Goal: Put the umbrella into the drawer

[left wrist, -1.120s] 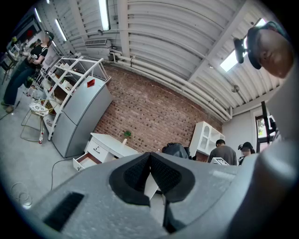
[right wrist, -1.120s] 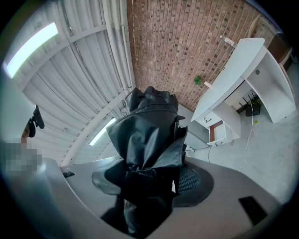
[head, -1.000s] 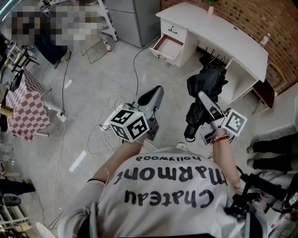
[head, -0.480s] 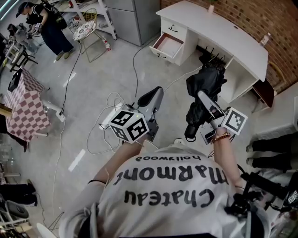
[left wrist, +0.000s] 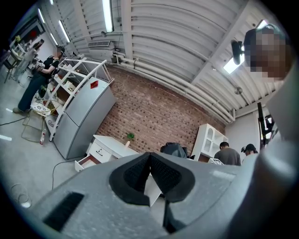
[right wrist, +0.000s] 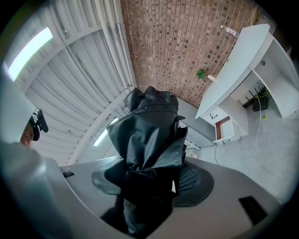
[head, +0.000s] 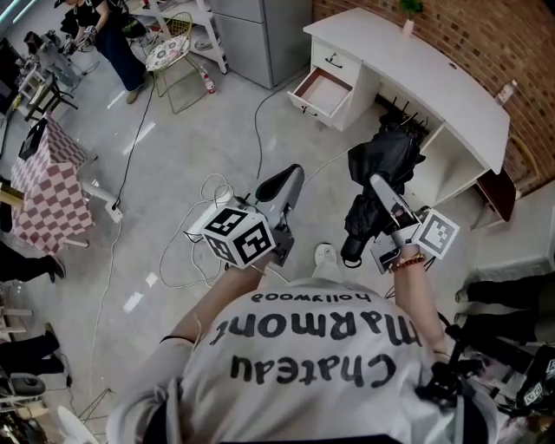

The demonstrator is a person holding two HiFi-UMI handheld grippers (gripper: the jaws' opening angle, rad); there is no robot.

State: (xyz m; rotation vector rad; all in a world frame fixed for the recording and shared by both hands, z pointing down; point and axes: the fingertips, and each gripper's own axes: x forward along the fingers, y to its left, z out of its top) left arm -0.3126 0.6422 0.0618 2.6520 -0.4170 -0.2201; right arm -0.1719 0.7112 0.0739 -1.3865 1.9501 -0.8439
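right gripper [right wrist: 152,181] clamped on folded black umbrella [right wrist: 147,135], one pad each side; umbrella sticks out past fingertips. beyond right finger: white desk [right wrist: 238,70], its drawer [right wrist: 223,128] open. brick wall [right wrist: 177,42] behind.

A white desk [head: 434,74] stands against a brick wall [head: 494,35]. A small green plant [head: 409,7] sits on the desk's far end. Left of the desk stands a tall grey cabinet [head: 260,35], and further left a wire chair [head: 173,54]. Well away from the desk, across the grey floor [head: 199,130], is a table with a red checked cloth [head: 52,182]. Cables [head: 208,186] loop on the floor between that table and the desk.
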